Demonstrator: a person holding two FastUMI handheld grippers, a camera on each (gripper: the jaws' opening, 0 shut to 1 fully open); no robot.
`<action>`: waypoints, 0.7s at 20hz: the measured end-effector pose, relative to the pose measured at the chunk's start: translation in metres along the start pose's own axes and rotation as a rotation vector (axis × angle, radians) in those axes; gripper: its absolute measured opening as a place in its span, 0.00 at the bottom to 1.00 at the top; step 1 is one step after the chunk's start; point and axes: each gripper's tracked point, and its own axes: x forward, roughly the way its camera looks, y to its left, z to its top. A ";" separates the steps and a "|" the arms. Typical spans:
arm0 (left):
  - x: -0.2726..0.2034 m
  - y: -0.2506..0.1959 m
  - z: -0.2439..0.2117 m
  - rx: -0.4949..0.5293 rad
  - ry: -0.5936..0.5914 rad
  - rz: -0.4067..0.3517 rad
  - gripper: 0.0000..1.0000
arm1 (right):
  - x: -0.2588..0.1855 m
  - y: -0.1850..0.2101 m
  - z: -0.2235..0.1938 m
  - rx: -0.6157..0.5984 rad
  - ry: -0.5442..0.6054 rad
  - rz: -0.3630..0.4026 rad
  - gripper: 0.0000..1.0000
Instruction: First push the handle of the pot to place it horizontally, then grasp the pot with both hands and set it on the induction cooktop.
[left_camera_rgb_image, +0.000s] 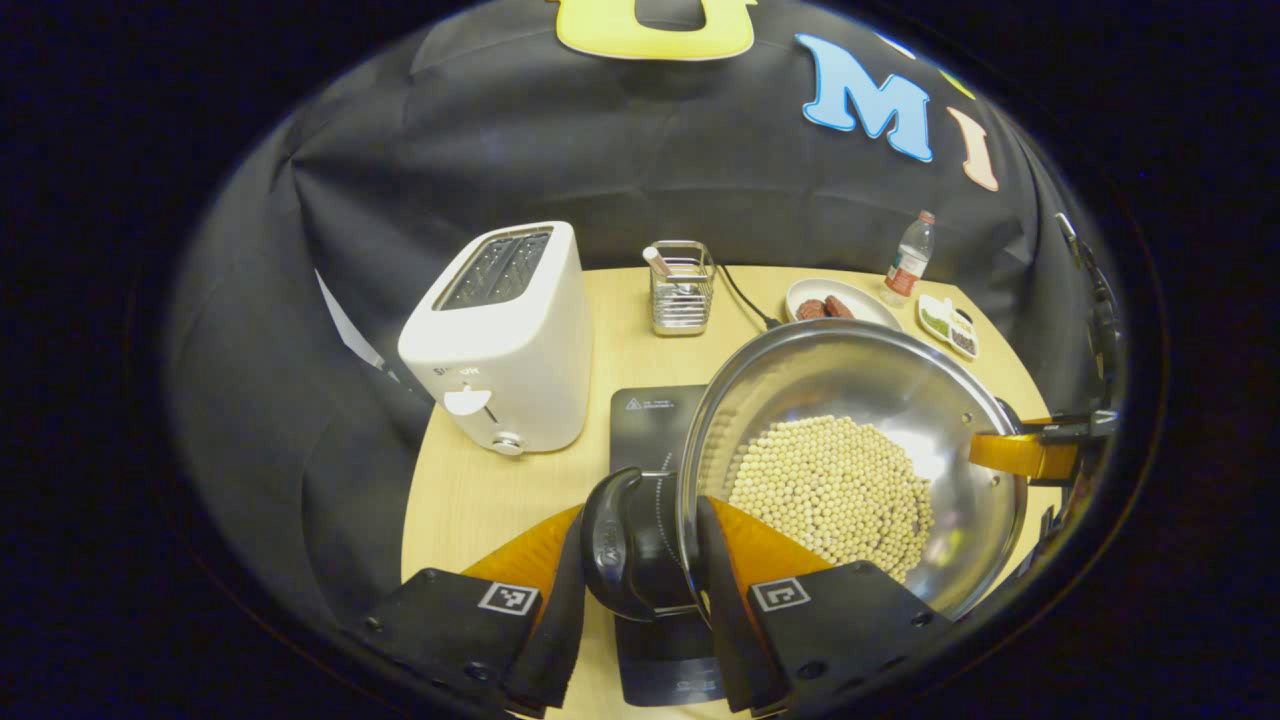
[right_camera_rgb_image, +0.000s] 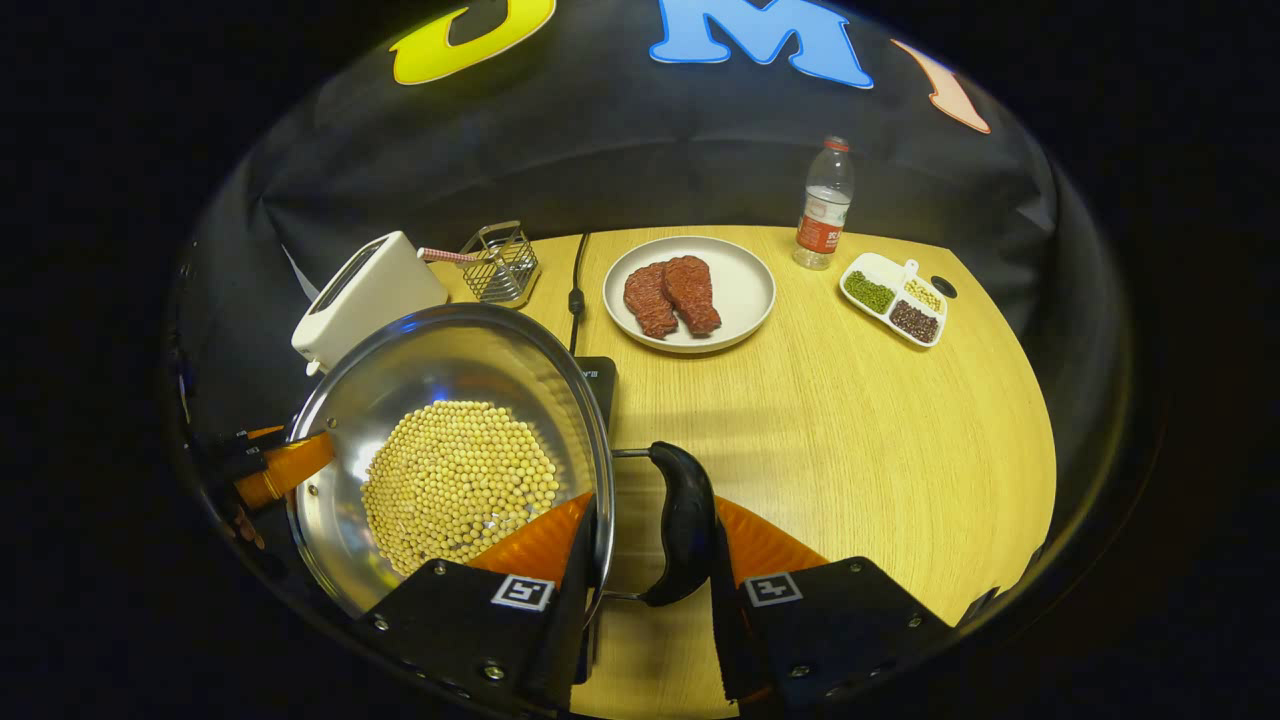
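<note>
Two tools (left_camera_rgb_image: 640, 560) (right_camera_rgb_image: 650, 560) clench the black handles of the bean-filled steel pot (left_camera_rgb_image: 880, 390).

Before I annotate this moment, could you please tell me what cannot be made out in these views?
- Left gripper view: most of the induction cooktop is hidden by the pot.
- Right gripper view: whether the pot rests on the cooktop; its base is hidden.
- Both views: the bottle label is too small.

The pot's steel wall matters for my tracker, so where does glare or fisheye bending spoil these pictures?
Left gripper view: a white glare patch sits on the pot wall near the right gripper, and the table edge bows. Right gripper view: bluish reflections on the pot's far wall, soybeans sharp, plate evenly lit.
</note>
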 end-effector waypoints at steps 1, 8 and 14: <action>0.002 0.004 -0.001 -0.003 0.000 -0.001 0.63 | 0.001 0.003 0.001 -0.001 0.000 0.000 0.54; 0.015 0.017 0.001 0.011 -0.009 0.000 0.63 | 0.008 0.016 0.002 0.012 0.011 0.000 0.55; 0.027 0.019 -0.001 0.010 -0.020 -0.010 0.60 | 0.014 0.018 0.003 0.025 0.011 -0.006 0.55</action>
